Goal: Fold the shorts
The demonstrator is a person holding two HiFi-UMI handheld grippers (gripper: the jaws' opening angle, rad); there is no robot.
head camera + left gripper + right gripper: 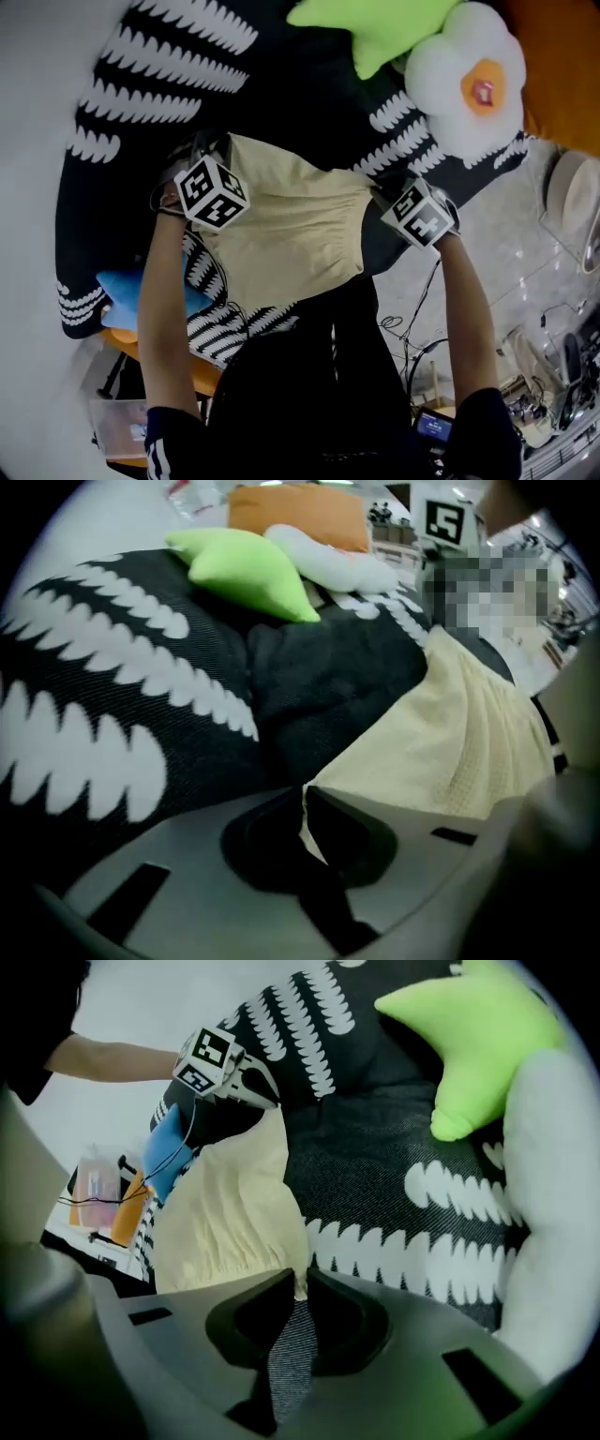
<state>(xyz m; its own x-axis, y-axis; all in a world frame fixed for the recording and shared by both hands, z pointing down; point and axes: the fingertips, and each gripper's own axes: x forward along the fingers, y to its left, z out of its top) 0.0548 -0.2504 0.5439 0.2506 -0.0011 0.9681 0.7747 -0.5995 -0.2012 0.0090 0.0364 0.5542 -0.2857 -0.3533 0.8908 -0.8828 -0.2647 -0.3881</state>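
Pale yellow shorts (291, 230) lie spread on a black bedcover with white leaf marks (141, 112). My left gripper (214, 194) sits at the shorts' left corner. In the left gripper view its jaws are shut on that corner of the cloth (306, 810), and the rest of the shorts (450, 752) runs off to the right. My right gripper (420, 214) is at the gathered waistband's right end. In the right gripper view its jaws (298, 1286) pinch the waistband edge, with the shorts (234, 1213) stretching away to the left gripper (220, 1063).
A green star pillow (375, 28), a white egg-shaped plush (469, 75) and an orange cushion (562, 66) lie at the far end of the bed. A blue cushion (122, 295) sits near the left edge. Cables (412, 323) and clutter cover the floor at right.
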